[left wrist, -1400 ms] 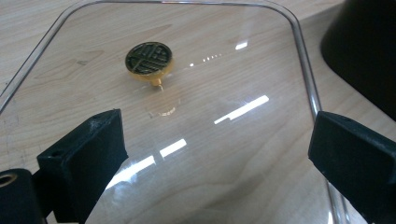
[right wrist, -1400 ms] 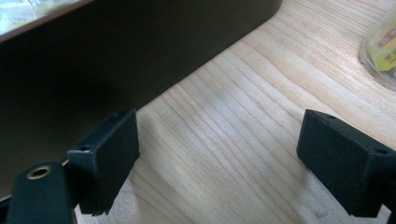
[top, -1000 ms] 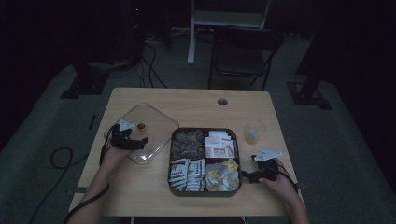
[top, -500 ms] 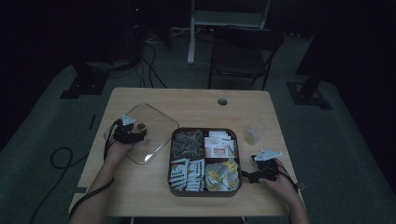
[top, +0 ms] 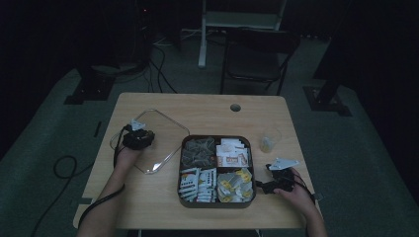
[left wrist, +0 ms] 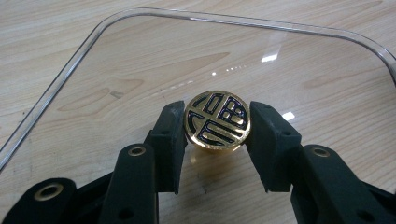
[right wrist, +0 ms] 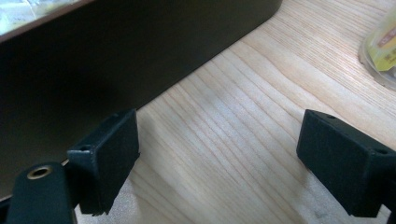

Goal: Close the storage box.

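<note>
At centre of the left gripper view, the left gripper (left wrist: pixel 217 128) had just closed its pads on the gold knob (left wrist: pixel 217 120) of the clear lid (left wrist: pixel 116 60), whose corners ran off-frame. The right gripper (right wrist: pixel 219 158) stood wide open and empty beside the dark tray (right wrist: pixel 116 60), mostly cropped at upper left.
</note>
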The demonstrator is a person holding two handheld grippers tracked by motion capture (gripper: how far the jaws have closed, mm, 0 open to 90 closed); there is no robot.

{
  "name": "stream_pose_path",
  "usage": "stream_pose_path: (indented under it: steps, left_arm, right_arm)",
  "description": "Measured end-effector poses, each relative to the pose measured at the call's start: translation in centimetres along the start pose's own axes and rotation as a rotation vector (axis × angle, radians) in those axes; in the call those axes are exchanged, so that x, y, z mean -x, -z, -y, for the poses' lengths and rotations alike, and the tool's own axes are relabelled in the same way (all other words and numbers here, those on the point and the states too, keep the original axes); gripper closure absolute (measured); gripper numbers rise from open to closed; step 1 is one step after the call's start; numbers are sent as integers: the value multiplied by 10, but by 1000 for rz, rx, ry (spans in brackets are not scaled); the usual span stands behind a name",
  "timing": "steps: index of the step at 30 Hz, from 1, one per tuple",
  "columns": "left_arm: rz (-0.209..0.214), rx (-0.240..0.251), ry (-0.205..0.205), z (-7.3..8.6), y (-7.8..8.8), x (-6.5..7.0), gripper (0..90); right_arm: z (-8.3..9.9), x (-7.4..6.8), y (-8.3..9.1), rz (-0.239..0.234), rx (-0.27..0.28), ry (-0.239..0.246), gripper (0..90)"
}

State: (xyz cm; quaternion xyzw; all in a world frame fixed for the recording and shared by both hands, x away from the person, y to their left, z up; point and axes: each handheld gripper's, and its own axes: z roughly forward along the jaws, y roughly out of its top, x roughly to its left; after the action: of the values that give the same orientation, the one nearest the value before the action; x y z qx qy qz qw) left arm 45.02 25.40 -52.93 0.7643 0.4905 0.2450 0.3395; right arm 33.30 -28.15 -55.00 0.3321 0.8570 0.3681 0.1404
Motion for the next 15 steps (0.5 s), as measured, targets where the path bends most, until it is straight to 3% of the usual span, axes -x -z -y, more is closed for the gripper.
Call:
stream_pose_path:
  steps: [15]
  left_arm:
    - [-20,-35,0,-4,-7,3,594]
  right_arm:
    - [0,0,0,0,0,0,125]
